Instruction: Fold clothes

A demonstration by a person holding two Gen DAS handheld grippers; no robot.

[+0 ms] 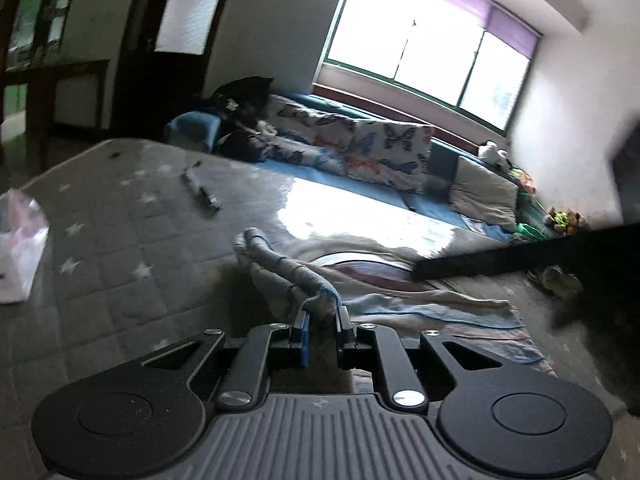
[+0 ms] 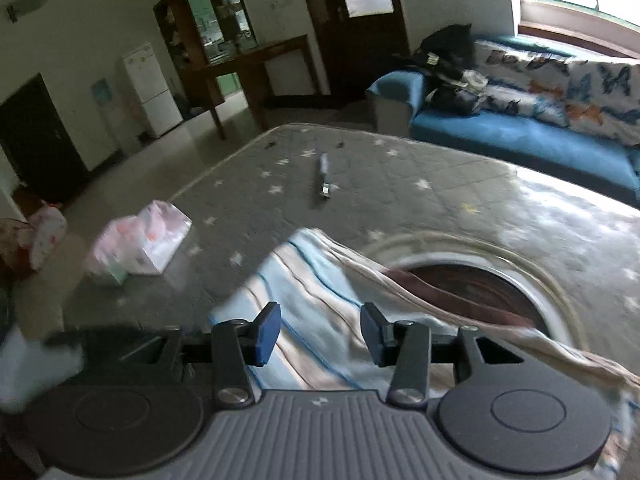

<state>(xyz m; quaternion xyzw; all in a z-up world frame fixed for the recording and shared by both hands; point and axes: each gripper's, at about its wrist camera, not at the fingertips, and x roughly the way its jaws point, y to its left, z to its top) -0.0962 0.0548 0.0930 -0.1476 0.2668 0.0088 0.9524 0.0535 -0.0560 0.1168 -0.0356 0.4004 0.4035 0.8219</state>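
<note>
The striped garment (image 1: 400, 300) lies spread on the grey star-quilted mattress (image 1: 120, 220), pale blue and beige bands running across it, with one edge gathered up into a bunched ridge. In the left wrist view, the left gripper (image 1: 322, 314) has its fingers drawn narrow and clamped on that ridge, so the cloth rises from the mattress to the blue pads. A dark blurred shape crosses in from the right edge (probably the other arm, though I cannot be sure). Further off sit a small dark object (image 1: 202, 194) on the quilt, a white plastic bag (image 1: 20, 248) at the left, and the blue sofa (image 1: 380, 192) under the window.

In the right wrist view, the right gripper (image 2: 320, 330) hangs just above the same garment (image 2: 304, 320), its fingers spread wide with nothing between them. The cloth runs beneath and past the fingers, and beside it a dark round opening with a pale rim (image 2: 480, 280) shows, which may be a printed motif or a neckline; blur keeps me from telling which. A pack of tissues (image 2: 148, 240) rests near the mattress edge.

My reading is that a fold is being set up: one edge is pinched, the other not yet. The next move likely calls for the right fingers to drop onto the matching edge and close, then both to carry the cloth over evenly.
</note>
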